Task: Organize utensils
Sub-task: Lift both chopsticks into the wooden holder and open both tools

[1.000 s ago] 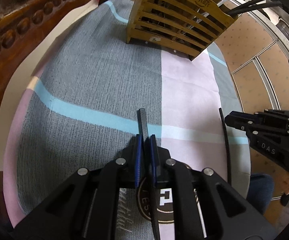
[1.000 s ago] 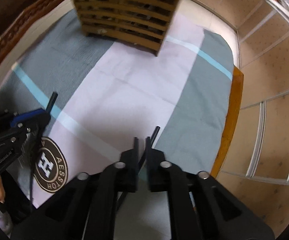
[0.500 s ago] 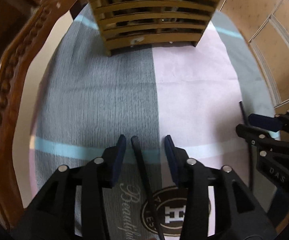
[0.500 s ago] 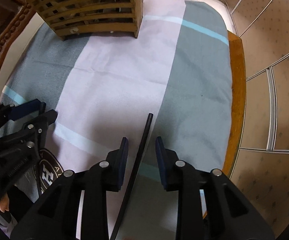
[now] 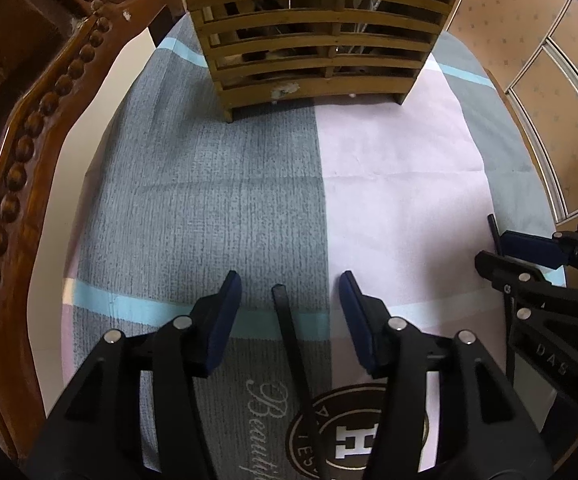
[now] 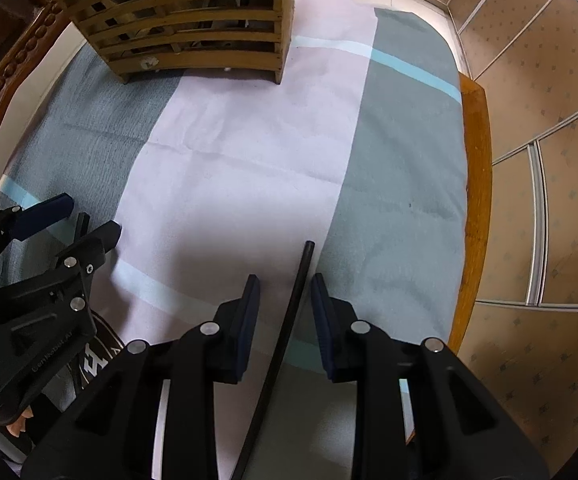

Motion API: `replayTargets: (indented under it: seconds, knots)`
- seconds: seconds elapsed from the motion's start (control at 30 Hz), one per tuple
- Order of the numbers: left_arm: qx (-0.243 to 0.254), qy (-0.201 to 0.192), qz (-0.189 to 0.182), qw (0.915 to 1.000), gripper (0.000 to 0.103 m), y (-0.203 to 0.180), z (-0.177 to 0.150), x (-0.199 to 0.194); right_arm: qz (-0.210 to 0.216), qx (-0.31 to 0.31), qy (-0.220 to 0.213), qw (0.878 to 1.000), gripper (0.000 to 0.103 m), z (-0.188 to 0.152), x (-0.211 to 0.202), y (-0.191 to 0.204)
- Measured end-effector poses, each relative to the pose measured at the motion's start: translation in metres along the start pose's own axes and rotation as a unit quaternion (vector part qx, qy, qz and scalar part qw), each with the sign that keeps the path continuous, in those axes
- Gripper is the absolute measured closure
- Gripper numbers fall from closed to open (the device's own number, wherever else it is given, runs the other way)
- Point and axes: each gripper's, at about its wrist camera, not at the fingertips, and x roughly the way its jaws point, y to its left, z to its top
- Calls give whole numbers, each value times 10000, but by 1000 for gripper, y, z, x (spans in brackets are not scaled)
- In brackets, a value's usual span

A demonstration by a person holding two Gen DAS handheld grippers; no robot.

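Observation:
A slatted wooden utensil holder [image 5: 313,40] stands at the far end of the cloth; it also shows in the right wrist view [image 6: 185,20]. My left gripper [image 5: 289,280] is open, and a flat black utensil handle [image 5: 289,332] lies on the cloth between its blue pads, touching neither. My right gripper [image 6: 285,284] is open around a thin black rod-like handle [image 6: 289,308] lying on the cloth. The right gripper [image 5: 529,256] shows at the right of the left wrist view, and the left gripper [image 6: 73,224] at the left of the right wrist view.
The table is covered by a grey, pink and pale-blue striped cloth [image 5: 249,200] with a round brown logo [image 5: 353,436]. A carved wooden chair back [image 5: 29,152] borders the left. The table's wooden edge [image 6: 473,200] runs along the right, with tiled floor beyond.
Both grippers have opened and let go of their black utensils, which now lie on the cloth. Both grippers have moved closer to the wooden holder.

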Motion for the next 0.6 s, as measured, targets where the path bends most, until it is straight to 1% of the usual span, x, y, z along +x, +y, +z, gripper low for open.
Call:
replayTargets:
  seconds: [0.03, 0.07, 0.1, 0.13, 0.17, 0.2, 0.3, 0.43, 0.6]
  knots:
    - [5, -29, -50, 10000, 67, 1, 0, -1, -10, -25, -3, 10000, 77, -1, -2, 2]
    - [-20, -40, -88, 10000, 73, 6, -2, -5, 36, -61, -1, 10000, 85, -1, -2, 2]
    - [-72, -35, -135, 9999, 86, 8, -1, -6, 142, -90, 11, 9999, 89, 0, -2, 4]
    - [-146, -7, -239, 9996, 95, 11, 0, -6, 156, -102, 16, 9998, 93, 4, -2, 6]
    - [-214, 16, -385, 9990, 95, 14, 0, -6, 103, -118, 7, 9999, 94, 3, -2, 8]
    - [-251, 14, -437, 9987, 95, 17, 0, -7, 117, -108, -12, 9999, 95, 4, -3, 8]
    - [-379, -187, -452, 9981, 96, 24, 0, -20, 276, 27, -97, 9996, 97, 1, -11, 13]
    - [-384, -476, -454, 9971, 96, 26, 0, -46, 350, 146, -405, 9985, 97, -1, -31, 11]
    - [-389, -850, -460, 9946, 96, 25, -2, -84, 434, 248, -944, 9943, 97, -6, -77, 5]
